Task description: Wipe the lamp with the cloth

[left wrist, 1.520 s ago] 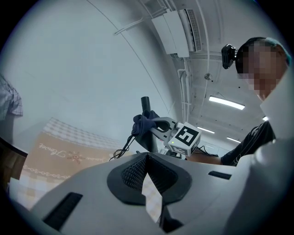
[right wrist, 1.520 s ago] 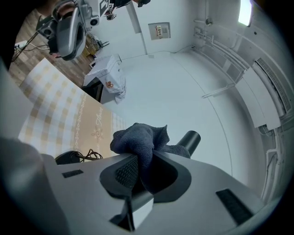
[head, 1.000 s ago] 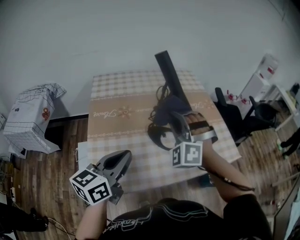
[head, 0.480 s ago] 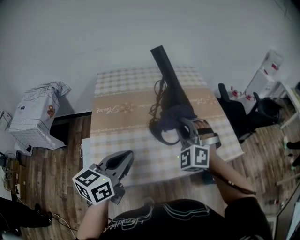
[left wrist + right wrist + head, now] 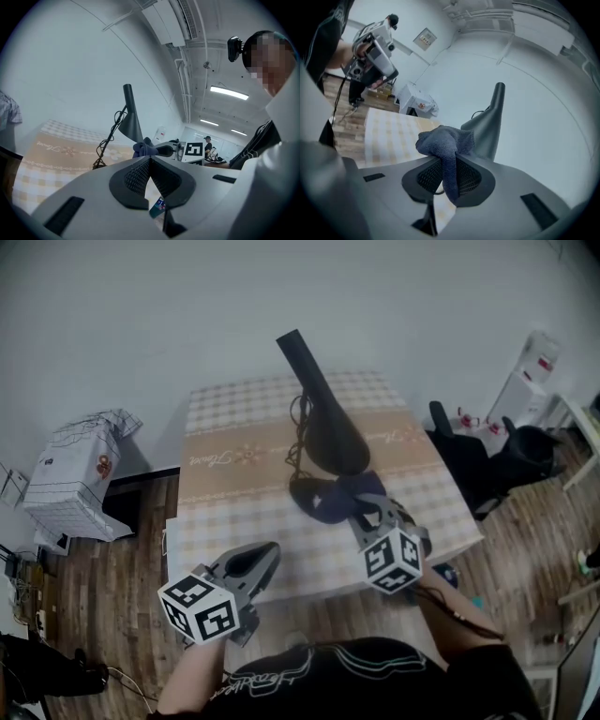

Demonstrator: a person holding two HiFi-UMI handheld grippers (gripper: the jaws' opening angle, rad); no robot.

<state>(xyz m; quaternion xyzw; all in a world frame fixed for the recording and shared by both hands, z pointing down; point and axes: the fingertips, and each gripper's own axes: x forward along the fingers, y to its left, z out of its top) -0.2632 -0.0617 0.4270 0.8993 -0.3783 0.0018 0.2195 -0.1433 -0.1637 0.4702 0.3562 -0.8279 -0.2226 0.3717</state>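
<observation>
A black desk lamp (image 5: pixel 326 423) stands on the table, its cone shade leaning toward me and its ring base (image 5: pixel 307 499) in front. My right gripper (image 5: pixel 370 512) is shut on a dark blue cloth (image 5: pixel 349 489), which hangs just below the shade's lower rim. In the right gripper view the cloth (image 5: pixel 443 143) is bunched over the jaws, with the lamp (image 5: pixel 490 121) close behind. My left gripper (image 5: pixel 251 563) hovers at the table's near edge, left of the lamp, shut on nothing (image 5: pixel 150 160). It sees the lamp (image 5: pixel 132 123) and the cloth (image 5: pixel 144 149) ahead.
The table wears a beige checked tablecloth (image 5: pixel 234 442). The lamp's black cord (image 5: pixel 298 432) is coiled beside the stem. A white checked bag (image 5: pixel 77 474) stands on the floor to the left. A dark office chair (image 5: pixel 469 460) and white cabinet (image 5: pixel 525 381) stand to the right.
My right gripper has pulled the cloth down off the lamp shade toward the table's near edge. The left gripper has stayed about where it was.
</observation>
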